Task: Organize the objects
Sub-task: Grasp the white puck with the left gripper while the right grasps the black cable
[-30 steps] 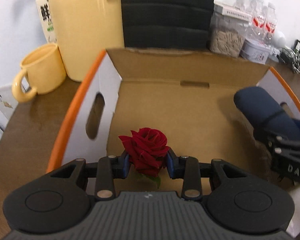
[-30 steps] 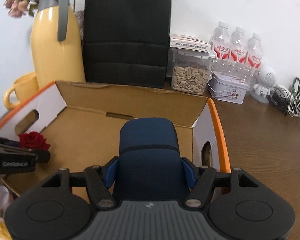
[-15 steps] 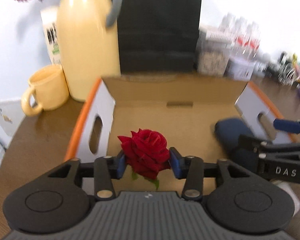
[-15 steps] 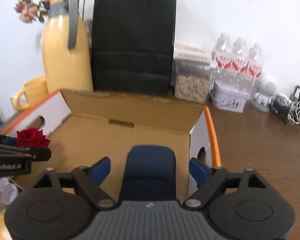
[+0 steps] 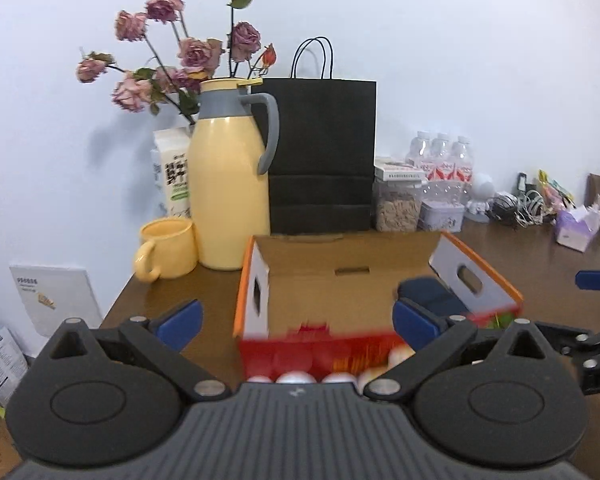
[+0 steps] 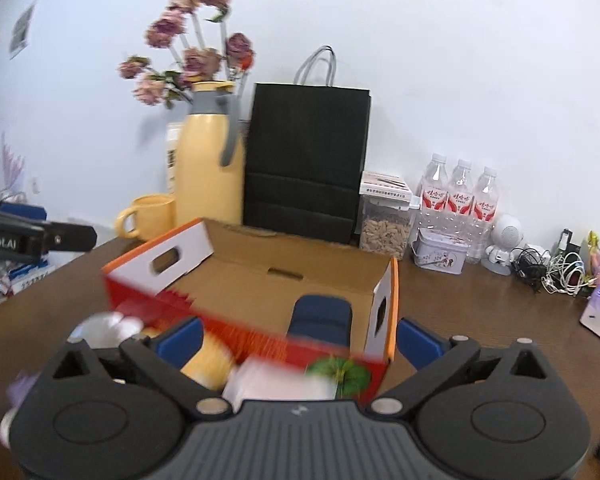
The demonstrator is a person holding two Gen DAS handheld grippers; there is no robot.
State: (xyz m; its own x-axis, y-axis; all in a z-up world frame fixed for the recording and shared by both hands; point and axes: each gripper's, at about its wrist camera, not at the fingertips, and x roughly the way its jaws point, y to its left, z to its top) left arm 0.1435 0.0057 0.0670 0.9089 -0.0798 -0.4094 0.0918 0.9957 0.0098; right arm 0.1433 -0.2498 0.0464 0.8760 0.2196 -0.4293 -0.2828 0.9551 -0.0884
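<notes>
Both the left gripper [image 5: 296,316] and right gripper [image 6: 298,336] have just been opening, nothing between them. "Robot.AI" is showing on the left one. The blue case [image 6: 321,316] is lying inside the cardboard box [image 6: 260,256].

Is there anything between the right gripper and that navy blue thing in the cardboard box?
Yes. The cardboard box's red front wall stands between the open right gripper and the navy blue object, which lies inside near the right wall. The jaws have just been opening, and nothing is between them.
</notes>
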